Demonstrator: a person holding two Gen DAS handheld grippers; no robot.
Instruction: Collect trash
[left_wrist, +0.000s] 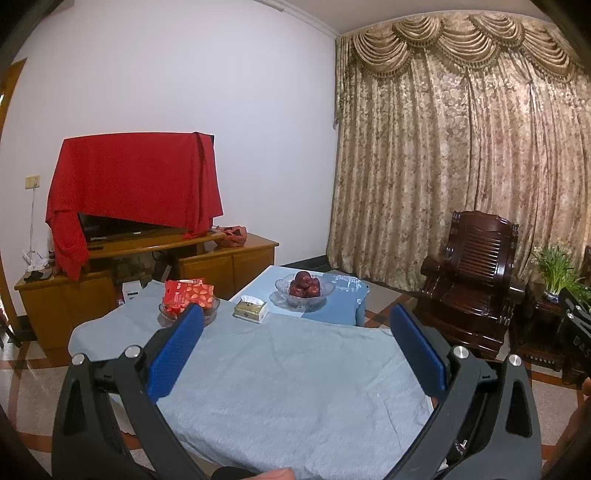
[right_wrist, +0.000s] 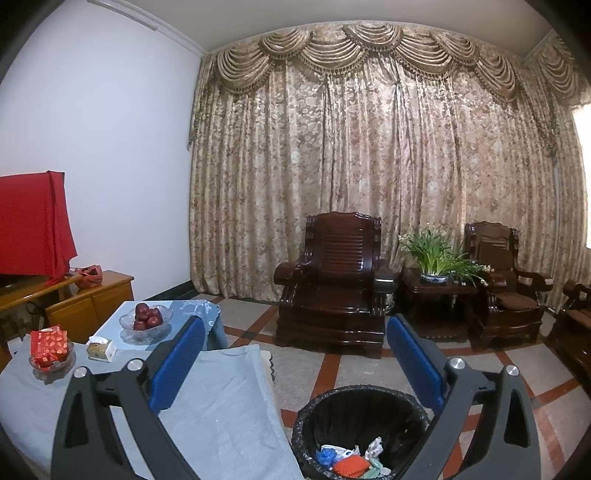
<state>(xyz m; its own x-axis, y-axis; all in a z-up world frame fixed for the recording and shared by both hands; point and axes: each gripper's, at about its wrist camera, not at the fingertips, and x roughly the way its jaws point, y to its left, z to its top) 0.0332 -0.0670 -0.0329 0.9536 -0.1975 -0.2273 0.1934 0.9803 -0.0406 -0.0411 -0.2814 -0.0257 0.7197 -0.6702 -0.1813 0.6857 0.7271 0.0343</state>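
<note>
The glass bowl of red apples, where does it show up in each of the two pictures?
Left wrist view: the bowl of apples sits just above centre, on the far blue table.
Right wrist view: the bowl of apples is at lower left, above the left claw finger.
Shared landmark: the tissue box just in front of it, toward the left.

2 glass bowls (left_wrist: 303, 295) (left_wrist: 188, 312), 1 tissue box (left_wrist: 251, 309), 1 bin (right_wrist: 360, 428), 2 armchairs (right_wrist: 332, 284) (right_wrist: 509, 284).

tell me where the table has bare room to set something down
The near stretch of the grey cloth, from the tissue box back toward the left gripper, is bare. It is crowded at the far end: the dish of red packets, tissue box and apple bowl sit close together.
</note>
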